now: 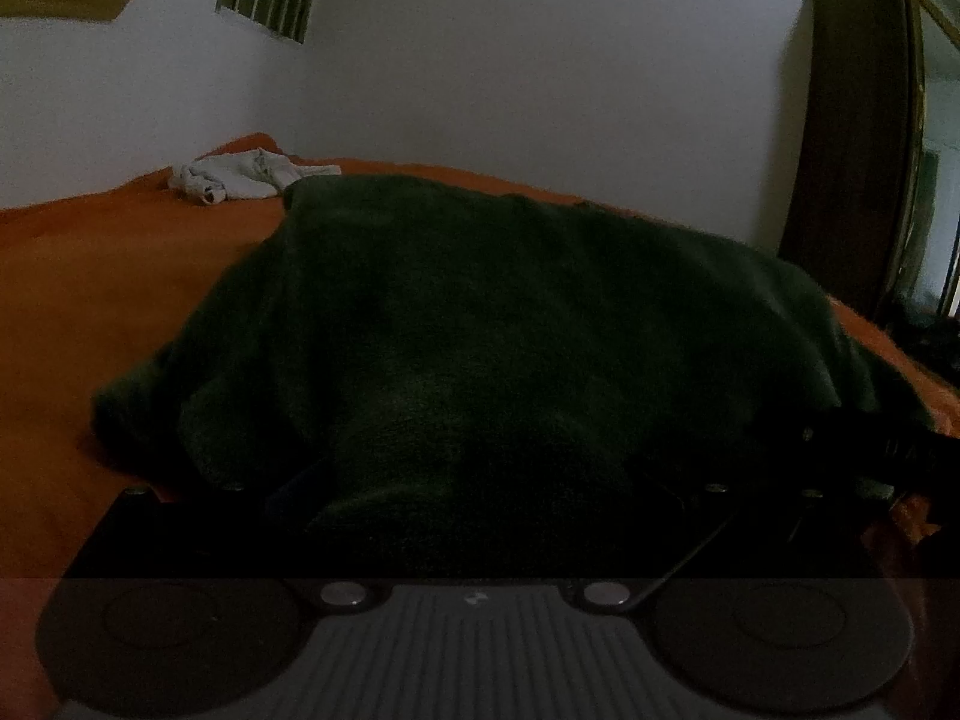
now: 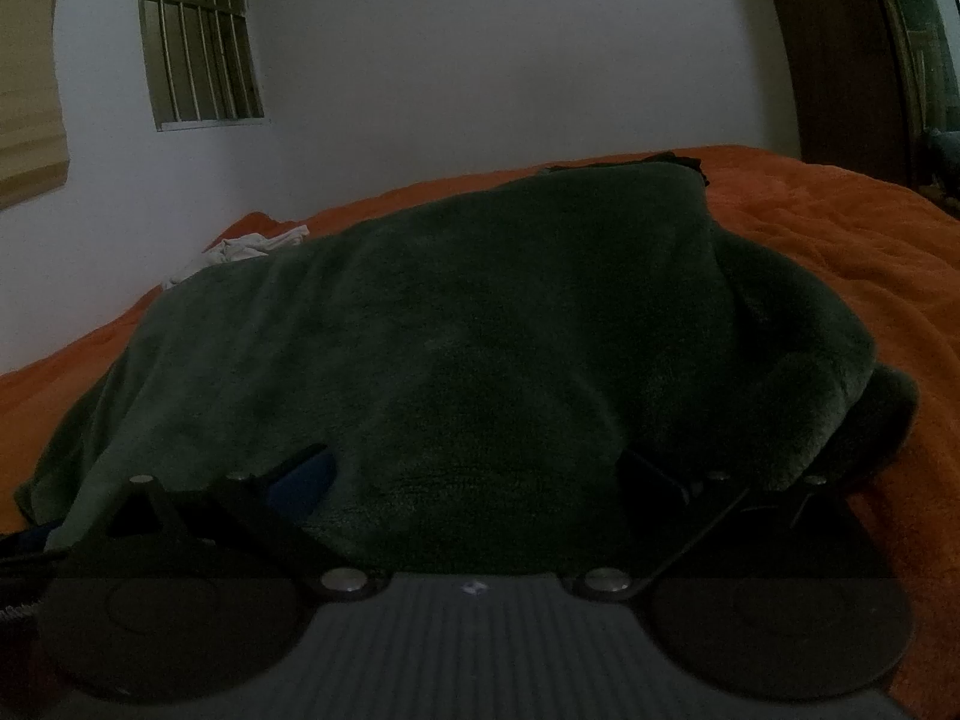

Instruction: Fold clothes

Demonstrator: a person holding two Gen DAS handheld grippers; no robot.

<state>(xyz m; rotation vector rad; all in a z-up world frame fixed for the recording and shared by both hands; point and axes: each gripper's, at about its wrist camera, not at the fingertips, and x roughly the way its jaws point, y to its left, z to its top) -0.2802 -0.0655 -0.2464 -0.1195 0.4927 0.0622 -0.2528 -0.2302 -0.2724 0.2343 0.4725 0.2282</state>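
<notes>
A: Where's the garment?

B: The dark green fleece [image 1: 492, 324] lies spread on the orange bed [image 1: 90, 276], its near hem draped over both tongs. A white cloth [image 1: 246, 177] sits crumpled near the wall.

A: Are the tongs clamped?

B: Can't tell. Fleece hides the tips of the left tongs [image 1: 474, 516] and the right tongs [image 2: 474, 498]; the fingers look spread wide, with cloth between them.

A: How to do this fold well?

B: I'd say bite only the hem, both sides level, lift together and carry it straight toward the far edge. Plush fabric slips and bunches, so go slowly and keep tension even.
</notes>
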